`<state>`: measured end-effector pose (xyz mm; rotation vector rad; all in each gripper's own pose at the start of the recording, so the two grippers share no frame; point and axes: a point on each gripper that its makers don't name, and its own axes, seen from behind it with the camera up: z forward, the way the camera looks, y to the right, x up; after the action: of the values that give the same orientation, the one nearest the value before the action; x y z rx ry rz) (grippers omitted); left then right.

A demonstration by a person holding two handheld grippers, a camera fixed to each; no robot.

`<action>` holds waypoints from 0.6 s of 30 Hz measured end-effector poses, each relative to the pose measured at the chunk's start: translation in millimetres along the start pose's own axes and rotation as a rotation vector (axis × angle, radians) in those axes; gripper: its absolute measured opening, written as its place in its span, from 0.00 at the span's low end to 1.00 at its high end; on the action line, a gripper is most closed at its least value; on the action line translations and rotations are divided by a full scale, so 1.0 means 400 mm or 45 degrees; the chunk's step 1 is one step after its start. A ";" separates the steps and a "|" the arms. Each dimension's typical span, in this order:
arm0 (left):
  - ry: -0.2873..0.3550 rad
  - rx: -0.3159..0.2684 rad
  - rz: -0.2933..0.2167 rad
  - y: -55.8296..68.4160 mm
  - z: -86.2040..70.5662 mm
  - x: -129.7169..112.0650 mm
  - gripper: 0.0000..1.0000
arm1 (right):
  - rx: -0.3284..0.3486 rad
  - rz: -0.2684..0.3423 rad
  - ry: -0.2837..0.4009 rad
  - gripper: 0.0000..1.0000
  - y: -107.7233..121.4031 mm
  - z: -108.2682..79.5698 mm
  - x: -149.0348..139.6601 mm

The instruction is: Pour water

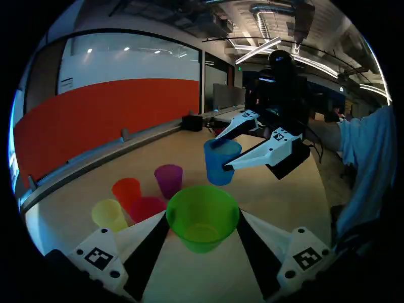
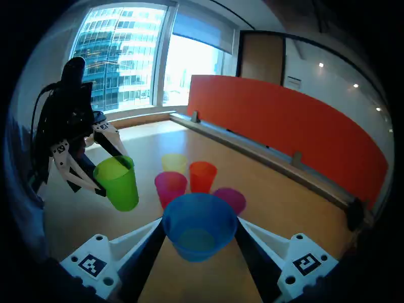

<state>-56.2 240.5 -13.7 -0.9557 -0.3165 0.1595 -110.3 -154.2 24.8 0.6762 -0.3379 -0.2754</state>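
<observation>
My left gripper [image 1: 203, 222] is shut on a green cup [image 1: 202, 218], held upright above the table; in the right gripper view the same green cup [image 2: 118, 183] sits between that gripper's fingers [image 2: 76, 171]. A blue cup [image 2: 199, 226] is clamped in my right gripper [image 2: 199, 230], also upright. From the left gripper view the blue cup [image 1: 221, 161] hangs just beyond the green one, in the right gripper [image 1: 237, 151]. Both cups show a little liquid at the bottom.
Several loose cups stand on the wooden table [image 1: 283, 197]: yellow [image 1: 108, 214], orange [image 1: 126, 192], red [image 1: 146, 208], purple [image 1: 168, 180]. An orange wall panel [image 1: 106, 116] runs along the table's far side. A person's sleeve [image 1: 366, 161] is at the right.
</observation>
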 end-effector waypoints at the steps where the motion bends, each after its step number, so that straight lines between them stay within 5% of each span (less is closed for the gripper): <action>1: 0.014 0.010 0.000 -0.005 -0.008 0.010 0.88 | -0.004 -0.003 0.016 0.93 -0.001 -0.006 0.015; 18: 0.214 0.111 -0.027 -0.058 -0.105 0.152 0.88 | -0.045 0.002 0.240 0.93 -0.017 -0.074 0.197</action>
<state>15.2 211.2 -5.4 -0.8730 -0.1636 0.0726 -28.1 -170.8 15.6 0.6613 -0.1529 -0.2139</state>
